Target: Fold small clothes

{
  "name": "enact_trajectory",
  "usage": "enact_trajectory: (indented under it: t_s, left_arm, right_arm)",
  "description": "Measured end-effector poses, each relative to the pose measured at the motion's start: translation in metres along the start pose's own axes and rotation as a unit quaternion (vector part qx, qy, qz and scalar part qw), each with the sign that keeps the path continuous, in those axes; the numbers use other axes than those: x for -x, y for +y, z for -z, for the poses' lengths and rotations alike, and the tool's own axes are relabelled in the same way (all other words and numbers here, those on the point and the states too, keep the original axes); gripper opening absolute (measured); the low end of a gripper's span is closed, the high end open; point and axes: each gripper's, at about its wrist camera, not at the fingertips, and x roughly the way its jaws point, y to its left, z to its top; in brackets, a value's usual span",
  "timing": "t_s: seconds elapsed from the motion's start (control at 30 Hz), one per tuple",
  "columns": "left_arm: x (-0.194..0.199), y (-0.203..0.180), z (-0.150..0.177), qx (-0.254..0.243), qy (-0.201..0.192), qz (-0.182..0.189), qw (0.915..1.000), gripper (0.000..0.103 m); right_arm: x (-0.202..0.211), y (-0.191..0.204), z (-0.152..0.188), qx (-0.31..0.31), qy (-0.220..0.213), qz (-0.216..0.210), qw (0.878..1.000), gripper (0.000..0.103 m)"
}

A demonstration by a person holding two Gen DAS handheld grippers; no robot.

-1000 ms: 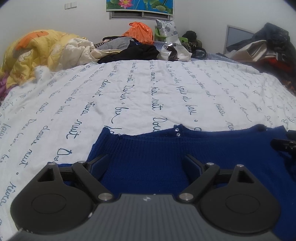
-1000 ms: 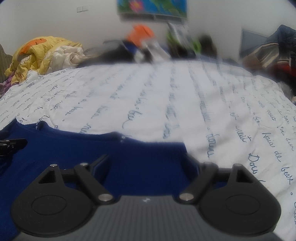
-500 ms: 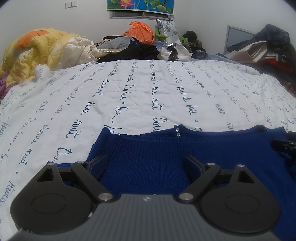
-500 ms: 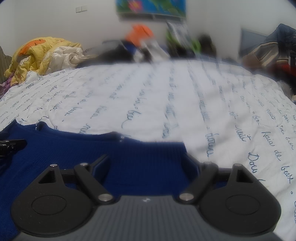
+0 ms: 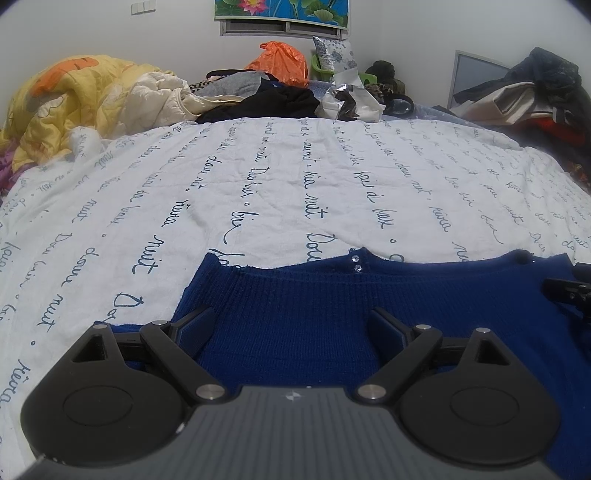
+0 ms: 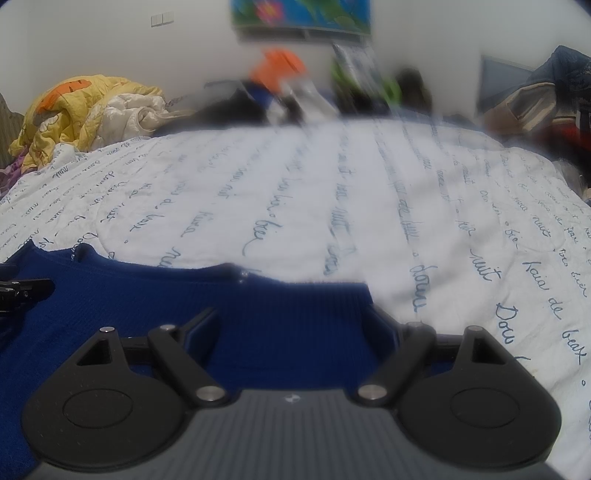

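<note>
Where writing can be read, it sits on the white bedspread (image 5: pixel 280 184): dark blue cursive words run in lines across it, among them "nuit", "Dobrou" in part, and "bea"; most others are too distorted to read. No brand mark is legible on either tool.

The blue knit sweater (image 5: pixel 295 306) lies flat on the near part of the bedspread, its ribbed edge facing away, with two small shiny studs (image 5: pixel 356 263) near that edge. The left gripper (image 5: pixel 293 332) stands with its fingers spread wide, low over the sweater's left portion; nothing sits between its pads. The right gripper (image 6: pixel 295 325) is likewise spread wide over the sweater's (image 6: pixel 258 306) right end, with the fabric corner just beside its right finger. Whether either tool touches the knit cannot be told. Each tool's tip shows at the edge of the other's view.

Beyond the bedspread lie a yellow quilt (image 5: pixel 74 99) at far left, an orange bag (image 5: pixel 280 62), dark garments (image 5: pixel 266 103) and a heap of clothes (image 5: pixel 524 92) at far right. A lotus picture (image 5: pixel 280 7) hangs on the wall. The right wrist view is blurred at distance.
</note>
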Motion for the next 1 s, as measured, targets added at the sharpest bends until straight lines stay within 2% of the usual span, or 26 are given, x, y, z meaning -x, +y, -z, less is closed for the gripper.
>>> enact_trajectory:
  t_s: [0.2, 0.27, 0.37, 0.43, 0.53, 0.63, 0.73, 0.8, 0.87, 0.93, 0.97, 1.0]
  left_arm:
    - [0.0, 0.001, 0.0, -0.001, 0.001, 0.0, 1.0, 0.091]
    - [0.006, 0.0, 0.001, -0.002, -0.001, -0.015, 0.9999, 0.091]
    - [0.047, 0.005, 0.011, 0.02, -0.034, -0.064, 0.9971, 0.091]
    - [0.091, 0.021, 0.026, 0.067, -0.061, -0.067, 0.9936, 0.096]
    - [0.154, 0.05, 0.061, 0.162, -0.08, -0.042, 0.9827, 0.102]
    - [0.19, 0.074, 0.095, 0.234, -0.059, -0.014, 0.9702, 0.102]
    - [0.192, 0.096, 0.121, 0.32, -0.011, 0.013, 0.9472, 0.1]
    - [0.189, 0.105, 0.133, 0.365, 0.001, 0.025, 0.9305, 0.099]
    - [0.189, 0.106, 0.13, 0.386, 0.002, 0.037, 0.9219, 0.099]
    - [0.186, 0.106, 0.129, 0.413, 0.011, 0.074, 0.9077, 0.095]
    - [0.183, 0.103, 0.127, 0.419, 0.017, 0.085, 0.904, 0.094]
    - [0.182, 0.097, 0.124, 0.415, 0.019, 0.081, 0.9062, 0.093]
  right_arm:
    - [0.0, 0.0, 0.0, 0.0, 0.0, 0.0, 1.0, 0.085]
    - [0.0, 0.0, 0.0, 0.0, 0.0, 0.0, 1.0, 0.085]
    - [0.001, 0.0, 0.0, -0.001, 0.0, -0.001, 1.0, 0.085]
    - [0.001, 0.0, -0.001, -0.001, 0.0, -0.001, 1.0, 0.085]
    - [0.001, 0.001, -0.001, -0.001, 0.0, 0.0, 1.0, 0.085]
    - [0.002, 0.002, -0.001, -0.001, -0.001, -0.001, 1.0, 0.085]
    - [0.002, 0.002, -0.001, -0.001, -0.001, -0.001, 1.0, 0.085]
    - [0.003, 0.003, -0.001, -0.002, -0.001, -0.001, 1.0, 0.085]
    - [0.003, 0.004, -0.001, -0.001, -0.002, 0.0, 1.0, 0.085]
    - [0.004, 0.005, -0.001, 0.0, -0.003, 0.002, 1.0, 0.085]
    - [0.004, 0.006, -0.001, 0.0, -0.003, 0.002, 1.0, 0.085]
    - [0.004, 0.005, -0.001, -0.001, -0.003, 0.002, 1.0, 0.085]
